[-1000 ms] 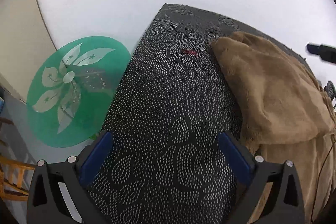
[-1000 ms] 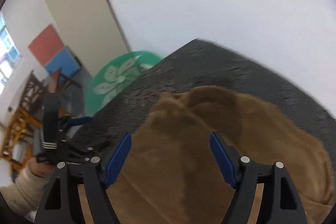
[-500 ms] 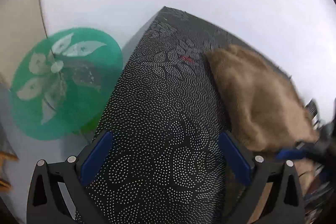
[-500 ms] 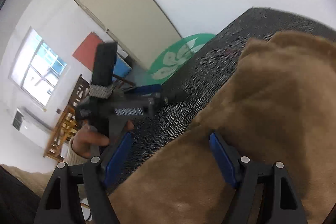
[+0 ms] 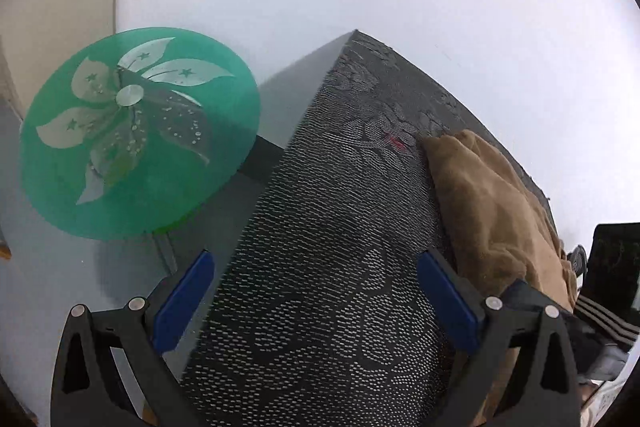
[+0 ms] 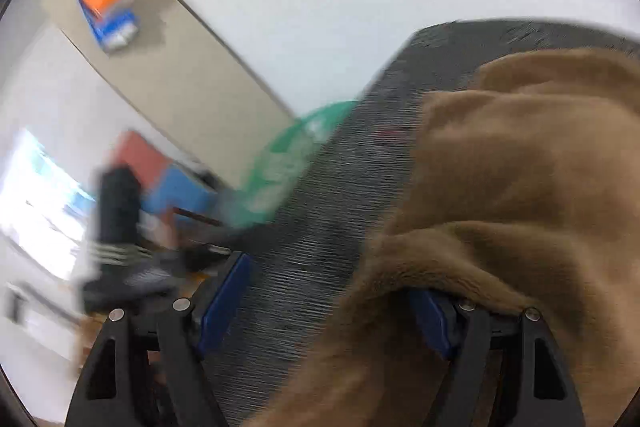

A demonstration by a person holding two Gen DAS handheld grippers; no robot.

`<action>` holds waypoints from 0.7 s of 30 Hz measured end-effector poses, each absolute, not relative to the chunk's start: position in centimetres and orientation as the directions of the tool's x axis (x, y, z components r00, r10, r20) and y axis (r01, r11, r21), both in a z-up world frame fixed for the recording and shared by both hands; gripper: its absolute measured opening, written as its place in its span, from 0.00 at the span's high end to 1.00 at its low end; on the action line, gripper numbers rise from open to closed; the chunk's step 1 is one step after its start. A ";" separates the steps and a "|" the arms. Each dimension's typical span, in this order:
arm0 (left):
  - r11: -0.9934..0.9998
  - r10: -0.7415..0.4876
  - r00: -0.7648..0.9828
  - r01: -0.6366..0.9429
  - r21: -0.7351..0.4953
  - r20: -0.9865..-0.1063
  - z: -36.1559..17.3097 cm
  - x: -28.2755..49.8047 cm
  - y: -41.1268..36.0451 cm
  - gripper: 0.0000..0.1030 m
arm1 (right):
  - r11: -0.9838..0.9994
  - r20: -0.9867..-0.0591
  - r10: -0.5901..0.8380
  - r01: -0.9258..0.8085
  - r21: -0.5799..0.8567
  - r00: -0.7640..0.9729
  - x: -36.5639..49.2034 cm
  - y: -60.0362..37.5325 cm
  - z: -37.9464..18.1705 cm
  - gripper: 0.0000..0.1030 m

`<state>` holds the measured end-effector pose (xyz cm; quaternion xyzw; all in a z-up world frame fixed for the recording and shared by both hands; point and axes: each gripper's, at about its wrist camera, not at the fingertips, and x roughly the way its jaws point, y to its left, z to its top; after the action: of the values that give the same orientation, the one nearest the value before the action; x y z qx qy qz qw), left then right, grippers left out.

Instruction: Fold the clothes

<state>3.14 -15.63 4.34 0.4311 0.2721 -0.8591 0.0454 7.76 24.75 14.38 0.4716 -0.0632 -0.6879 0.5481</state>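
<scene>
The brown fleece garment point(image 5: 492, 211) lies right of the wide-open left gripper point(image 5: 316, 301); the right gripper point(image 6: 332, 301), its 2 fingers also spread, is nearer, fleece draped over 1 finger.

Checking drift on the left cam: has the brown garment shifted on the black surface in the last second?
Cannot tell. The brown garment sits by the red mark as before; only the camera view shifts, and its fold near the right claw looks reshaped.

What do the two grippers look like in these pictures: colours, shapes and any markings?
Both look alike. The left gripper has black angular frames with triangular cut-outs, silver round screw heads, and flat blue pads on its fingers. The right gripper shows the same black frames, silver screws and blue fingers. In the blurred right view, the left gripper's black handle carries pale stripes.
</scene>
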 end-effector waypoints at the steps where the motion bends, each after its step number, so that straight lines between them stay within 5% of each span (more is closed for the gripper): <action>1: -0.838 0.153 -0.630 0.326 -0.438 -0.761 4.4 3.4 -16.1 0.01 | -0.345 -0.546 -0.833 0.682 0.645 0.095 7.9 24.6 14.5 0.13; 2: -0.827 0.149 -0.636 0.339 -0.448 -0.757 4.5 3.6 -16.5 0.01 | -0.312 -0.528 -0.837 0.666 0.677 0.145 7.9 24.1 14.4 0.00; 9: -0.778 0.128 -0.649 0.403 -0.482 -0.750 4.1 4.2 -17.9 0.01 | -0.265 -0.462 -0.847 0.544 0.796 0.264 7.0 23.1 12.6 0.00; 14: -0.846 0.174 -0.620 0.303 -0.438 -0.765 4.2 2.8 -15.2 0.01 | -0.245 -0.400 -0.874 0.461 0.853 0.275 6.6 24.5 13.1 0.00; 21: -0.960 -0.013 -0.595 0.232 -0.156 -0.803 5.7 1.8 -10.5 0.01 | -0.205 -0.368 -0.889 0.481 0.852 0.273 4.6 23.8 15.8 0.00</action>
<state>1.83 -10.50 5.72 0.4445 0.1232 -0.8846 0.0694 4.60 23.83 15.83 0.5261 -0.1936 -0.5709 0.5999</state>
